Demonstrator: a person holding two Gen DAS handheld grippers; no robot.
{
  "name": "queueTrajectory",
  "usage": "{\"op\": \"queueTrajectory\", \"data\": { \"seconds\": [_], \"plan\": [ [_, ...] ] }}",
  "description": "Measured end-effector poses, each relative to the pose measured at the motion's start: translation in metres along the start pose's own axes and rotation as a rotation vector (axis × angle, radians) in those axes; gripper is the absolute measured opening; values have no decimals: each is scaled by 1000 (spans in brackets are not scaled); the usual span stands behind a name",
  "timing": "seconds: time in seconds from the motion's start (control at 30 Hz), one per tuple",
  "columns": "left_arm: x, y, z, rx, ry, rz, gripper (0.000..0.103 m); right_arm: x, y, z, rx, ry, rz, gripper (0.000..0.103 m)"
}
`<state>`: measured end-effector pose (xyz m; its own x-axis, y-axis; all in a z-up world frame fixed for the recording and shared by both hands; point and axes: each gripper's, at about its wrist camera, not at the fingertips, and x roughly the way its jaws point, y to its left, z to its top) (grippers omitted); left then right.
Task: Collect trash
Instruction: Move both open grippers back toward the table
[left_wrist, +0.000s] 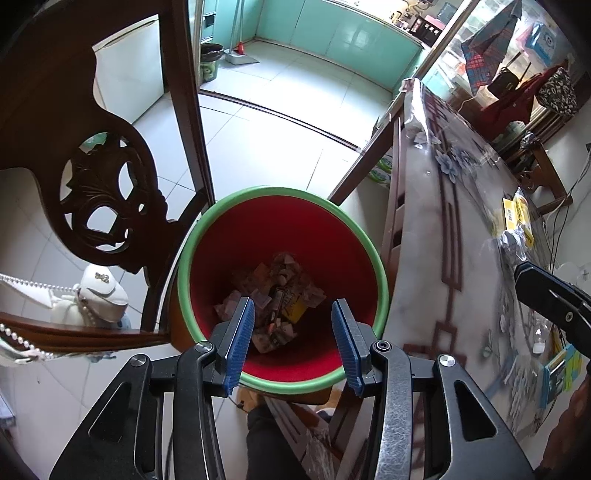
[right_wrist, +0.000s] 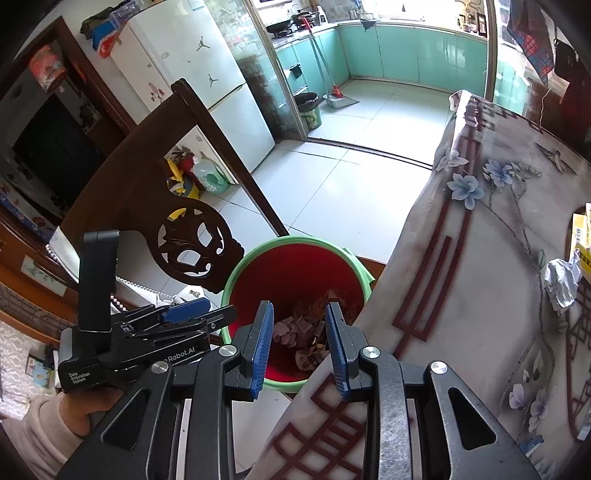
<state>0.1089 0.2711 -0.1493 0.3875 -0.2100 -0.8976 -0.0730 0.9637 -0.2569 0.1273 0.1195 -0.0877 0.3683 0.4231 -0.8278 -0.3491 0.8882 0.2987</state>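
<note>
Left gripper (left_wrist: 293, 332) held apart, empty, above red bin (left_wrist: 282, 225). Right gripper (right_wrist: 300, 343) parted, empty, over same bin. "Robot.AI", "Data Acquisition System" read on left gripper body.

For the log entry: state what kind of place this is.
Most likely a home dining area opening onto a kitchen: a carved wooden chair beside a cloth-covered table, a white fridge, and teal kitchen cabinets beyond.

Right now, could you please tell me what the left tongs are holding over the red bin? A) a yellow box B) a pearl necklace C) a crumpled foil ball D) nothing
D: the left tongs stand open above the red bin with only the binned trash visible between them.
</note>
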Motion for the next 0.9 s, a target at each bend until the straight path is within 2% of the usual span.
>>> {"op": "queueTrajectory", "data": {
  "seconds": [0.17, 0.43, 0.7, 0.9],
  "plan": [
    [-8, -8, -6, 16, -8, -5, 42, -13, -6, -11, 16, -14, -8, 27],
    [-15, -28, -9, 72, -22, -18, 42, -49, -34, -34, 79, -46, -86, 27],
    [-4, -62, -20, 142, 14, -62, 42, -86, -76, -71, 191, -64, -176, 27],
    [1, -92, -32, 190, 36, -63, 42, -115, -111, -102, 260, -72, -221, 29]
  ]
}}
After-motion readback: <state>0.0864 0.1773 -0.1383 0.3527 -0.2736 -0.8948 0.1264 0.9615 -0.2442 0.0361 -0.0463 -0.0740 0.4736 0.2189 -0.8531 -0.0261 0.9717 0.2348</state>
